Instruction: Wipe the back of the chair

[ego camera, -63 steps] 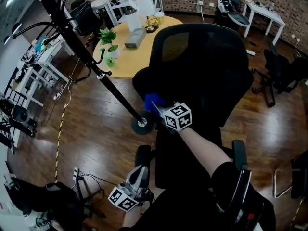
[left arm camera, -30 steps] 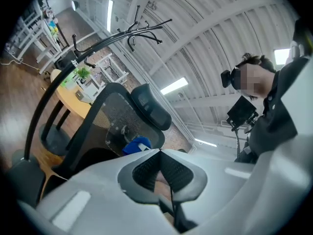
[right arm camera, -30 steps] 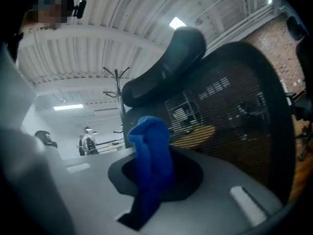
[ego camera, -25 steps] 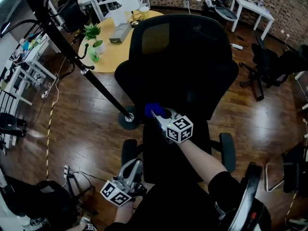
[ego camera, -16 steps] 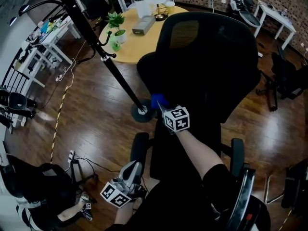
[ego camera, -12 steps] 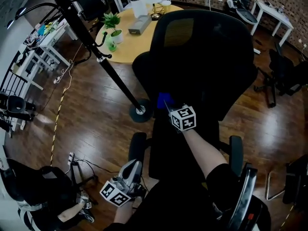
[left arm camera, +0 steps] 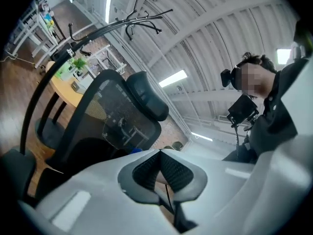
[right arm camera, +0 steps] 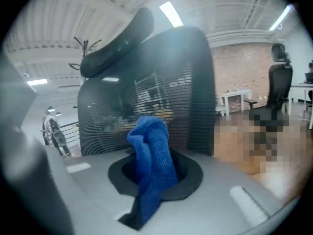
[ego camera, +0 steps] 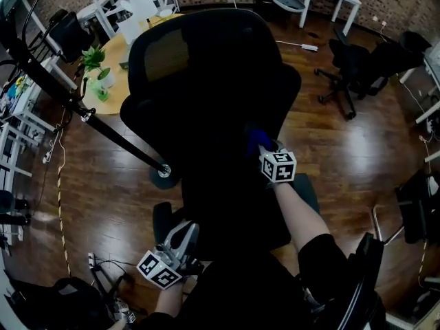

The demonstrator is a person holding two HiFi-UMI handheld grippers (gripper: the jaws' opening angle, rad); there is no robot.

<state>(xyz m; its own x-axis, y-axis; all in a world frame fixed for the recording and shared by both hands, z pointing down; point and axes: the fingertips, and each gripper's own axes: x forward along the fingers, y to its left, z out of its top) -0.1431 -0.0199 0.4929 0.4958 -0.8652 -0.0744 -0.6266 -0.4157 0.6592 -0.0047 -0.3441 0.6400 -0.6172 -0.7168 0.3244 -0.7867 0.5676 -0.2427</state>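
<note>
We hold our right arm (ego camera: 300,215) stretched forward and slightly up, forearm bare below a dark sleeve, so that the right gripper (ego camera: 263,147) reaches the lower right part of the chair back (ego camera: 213,81). Its jaws are clamped on a blue cloth (ego camera: 256,139), and in the right gripper view the right gripper (right arm camera: 154,173) shows the cloth (right arm camera: 151,165) bunched upright between the dark pads, its top fold up against the chair back (right arm camera: 146,97). The cloth is a nubby knit, soft and crumpled. The back is a black mesh, fine horizontal ribs in a curved frame, with a padded headrest (right arm camera: 117,38) on top. Our left arm hangs low and bent near our body, the left gripper (ego camera: 180,236) pointing up beside the seat, well apart from the back. In the left gripper view the left gripper (left arm camera: 161,173) has its ribbed black pads drawn together at the tips, nothing between them, with the mesh back (left arm camera: 112,116) seen from the side beyond. The floor (ego camera: 344,150) is glossy dark wood; a black coat-stand pole (ego camera: 103,133) slants across it at left beside a round yellow table (ego camera: 118,64). Half a second ago the cloth sat at the lower left edge of the back; it is now on the right side, while the left gripper has kept its place.
</note>
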